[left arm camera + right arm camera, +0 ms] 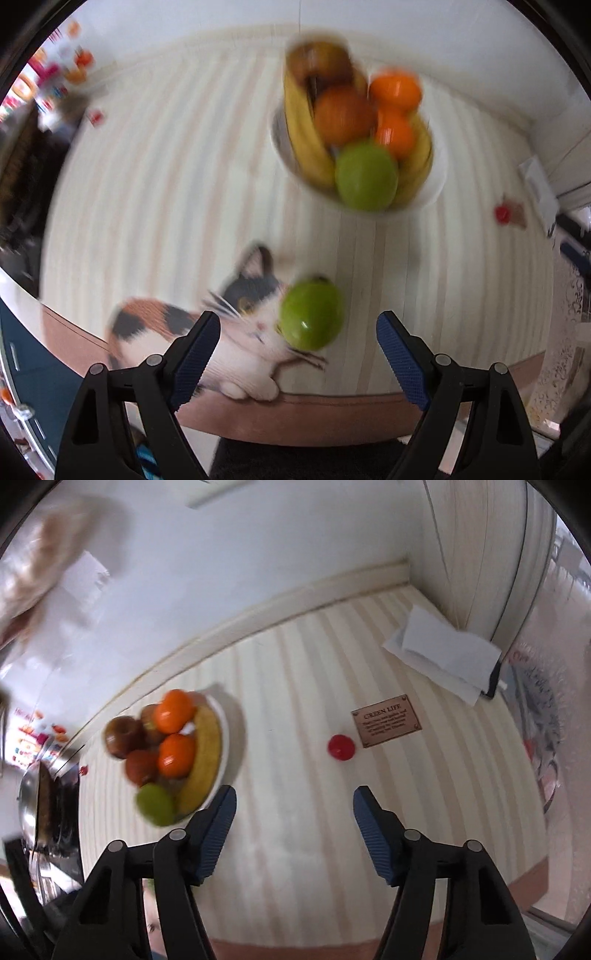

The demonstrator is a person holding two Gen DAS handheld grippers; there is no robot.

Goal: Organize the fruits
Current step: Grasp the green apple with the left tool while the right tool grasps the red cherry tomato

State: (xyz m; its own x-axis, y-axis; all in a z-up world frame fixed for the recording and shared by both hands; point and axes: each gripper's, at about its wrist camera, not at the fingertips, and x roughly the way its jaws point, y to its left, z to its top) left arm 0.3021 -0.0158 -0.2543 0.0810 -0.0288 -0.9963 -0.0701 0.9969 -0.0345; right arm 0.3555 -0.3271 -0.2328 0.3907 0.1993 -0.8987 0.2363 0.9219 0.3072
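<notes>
A loose green apple (311, 315) lies on the striped table, just ahead of my open, empty left gripper (297, 325) and between its blue pads. Beyond it a white bowl (282, 147) holds bananas, oranges, brown-red apples and another green apple (366, 177). The right wrist view shows the same bowl (226, 716) at left with its green apple (157, 805). My right gripper (294, 799) is open and empty over bare table. A small red fruit (341, 747) lies ahead of it.
A cat picture (236, 332) is printed on the table near its front edge. A small brown plaque (386, 725) and folded white paper (443, 653) lie at the right. A white wall bounds the far side. Both views are motion-blurred.
</notes>
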